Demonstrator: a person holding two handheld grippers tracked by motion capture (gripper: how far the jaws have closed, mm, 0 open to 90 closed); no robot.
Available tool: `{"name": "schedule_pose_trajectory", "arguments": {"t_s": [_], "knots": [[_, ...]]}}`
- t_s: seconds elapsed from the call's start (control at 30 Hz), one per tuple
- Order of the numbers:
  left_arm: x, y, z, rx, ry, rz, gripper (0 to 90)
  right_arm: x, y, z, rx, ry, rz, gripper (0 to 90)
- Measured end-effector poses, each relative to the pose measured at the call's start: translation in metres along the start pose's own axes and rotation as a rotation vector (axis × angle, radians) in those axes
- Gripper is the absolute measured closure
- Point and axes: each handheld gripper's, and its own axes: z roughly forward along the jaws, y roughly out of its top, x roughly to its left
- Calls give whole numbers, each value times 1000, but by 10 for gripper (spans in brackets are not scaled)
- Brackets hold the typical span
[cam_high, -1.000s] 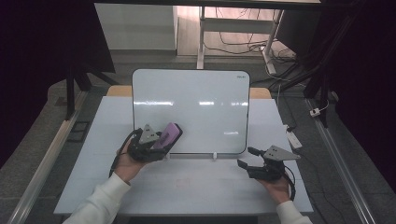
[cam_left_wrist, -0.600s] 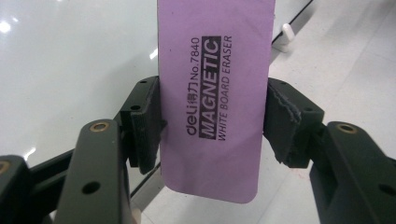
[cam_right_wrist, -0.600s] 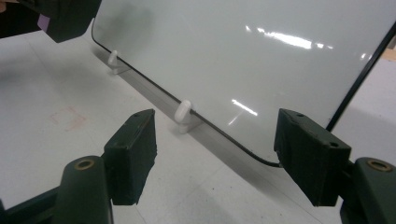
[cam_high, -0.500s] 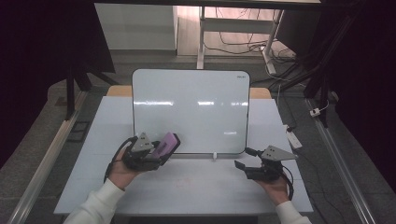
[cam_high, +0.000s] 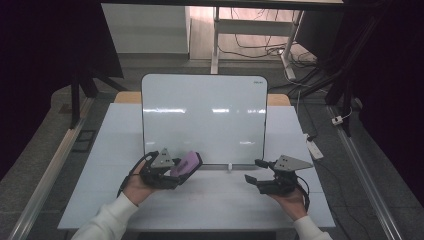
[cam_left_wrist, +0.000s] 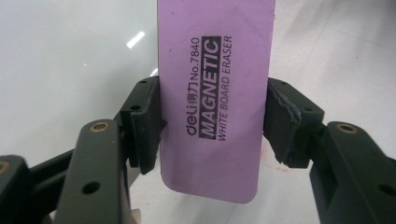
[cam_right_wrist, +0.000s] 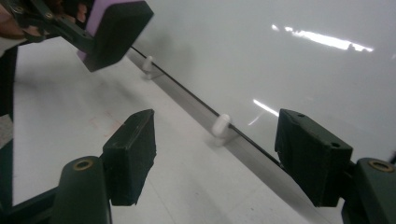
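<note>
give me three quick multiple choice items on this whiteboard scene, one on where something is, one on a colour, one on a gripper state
1. Where is the eraser?
A. flat on the table
B. between the left gripper's jaws
C. stuck high on the whiteboard

2. What colour is the eraser's printed face?
A. purple
B. green
C. yellow

3. How does the right gripper stand?
A. shut on a marker
B. shut on the eraser
C. open, nothing between its jaws

Answers:
1. B, the left gripper view shows both pads pressing on its long sides.
2. A, the face with the black print is purple.
3. C, its jaws, which have just been opening, frame only the table and the board's lower edge.
</note>
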Motion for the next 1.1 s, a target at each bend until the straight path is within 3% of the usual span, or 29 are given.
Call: {"name": "schedule_pose_trajectory", "arguments": {"t_s": [0.2,0.5,0.73,1.1], "knots": [[-6,5,7,9,-29,26,414,7,7,8,17,45,-11,276],[-16,11,21,45,-104,90,414,19,16,21,43,122,-49,251],[-23,15,28,61,-147,128,414,27,34,42,79,200,-94,239],[-28,17,30,62,-191,172,413,34,43,72,160,313,-106,263]]}}
